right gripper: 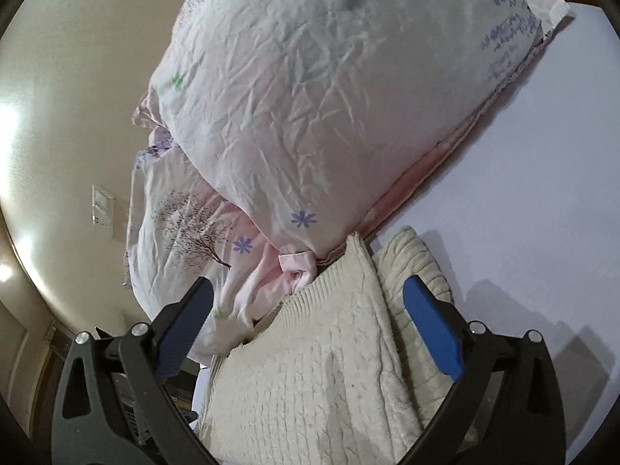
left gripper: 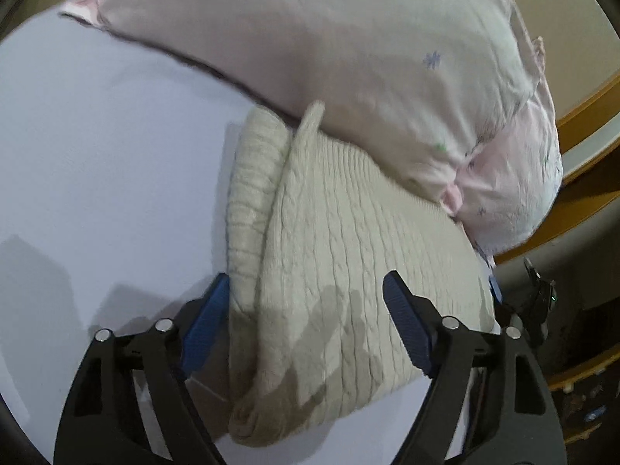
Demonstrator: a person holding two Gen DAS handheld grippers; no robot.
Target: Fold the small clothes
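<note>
Left wrist view: cream cable-knit sweater (left gripper: 341,271) lies bundled on a pale sheet-covered surface (left gripper: 97,162) (a bed, by the look of it), its far edge tucked against a pink-white pillow (left gripper: 329,38). A ribbed fold runs along its left side. The left hand-held gripper (left gripper: 306,329) hangs over the near end, jaws spread wide, gripping nothing; its left pad sits just beside the ribbed roll.

Right wrist view: same sweater (right gripper: 310,356) below the right hand-held gripper (right gripper: 310,333), jaws likewise wide apart and empty. The pillow (right gripper: 329,97) looms behind, and a second printed one (right gripper: 174,224) sits under it.

Judgement: thick, soft knit, light, floppy, stretches under its own weight. Not slippery; pads should bite well. Best taken at ribbed hem or a doubled edge, one corner per gripper, so it lifts flat rather than sagging.
</note>
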